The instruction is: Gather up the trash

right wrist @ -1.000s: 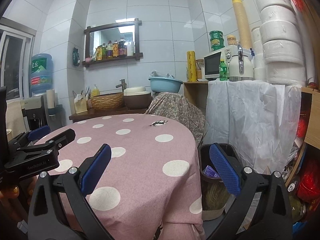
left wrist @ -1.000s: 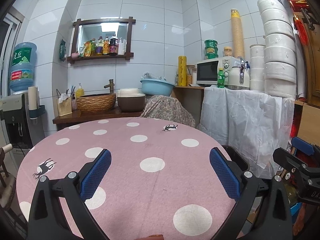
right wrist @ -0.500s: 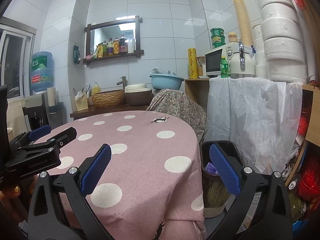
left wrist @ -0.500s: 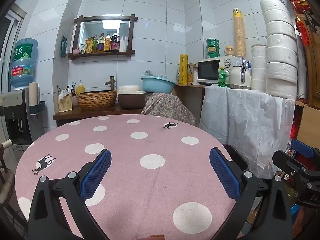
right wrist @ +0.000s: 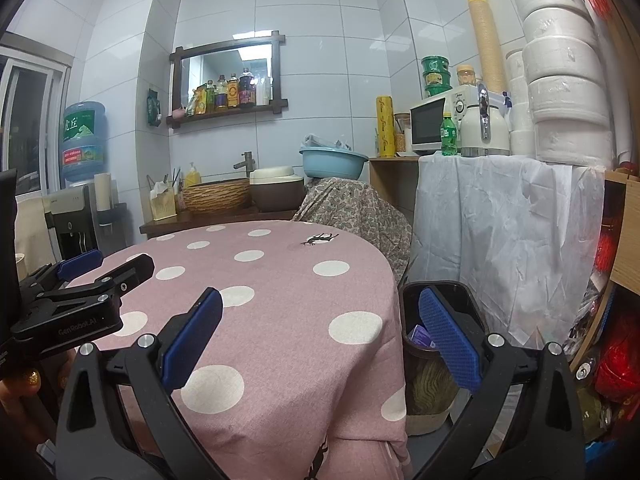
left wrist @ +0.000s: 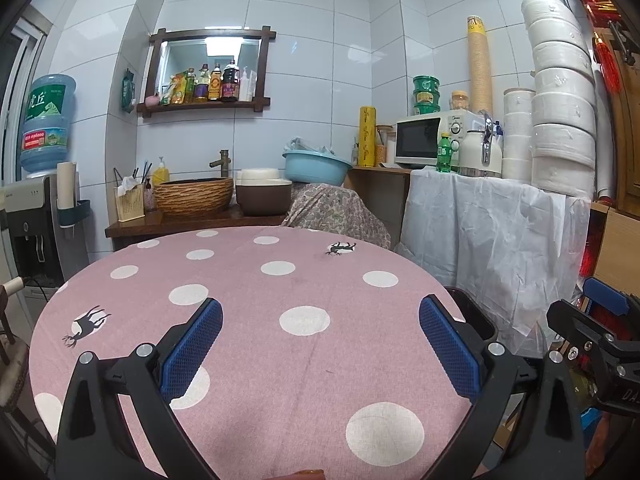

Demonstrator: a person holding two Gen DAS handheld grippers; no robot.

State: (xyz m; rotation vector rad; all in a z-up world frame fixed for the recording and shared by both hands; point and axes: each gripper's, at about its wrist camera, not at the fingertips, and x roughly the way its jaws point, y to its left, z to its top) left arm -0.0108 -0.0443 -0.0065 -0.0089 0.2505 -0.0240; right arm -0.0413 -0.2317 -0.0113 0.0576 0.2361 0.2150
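A round table with a pink polka-dot cloth fills the lower part of both views; I see no loose trash on it. A black trash bin stands on the floor at the table's right edge, with a purple wrapper inside; its rim shows in the left wrist view. My left gripper is open and empty above the table's near part. My right gripper is open and empty over the table's right edge, its right finger in front of the bin.
A white-draped counter with a microwave, bottle and stacked white rolls stands right of the bin. Behind the table are a wooden sink shelf, a wicker basin and a cloth-covered object. A water dispenser is at left.
Both grippers have tilted or lifted slightly, so the table sits a little lower in view. Both stay open and empty.
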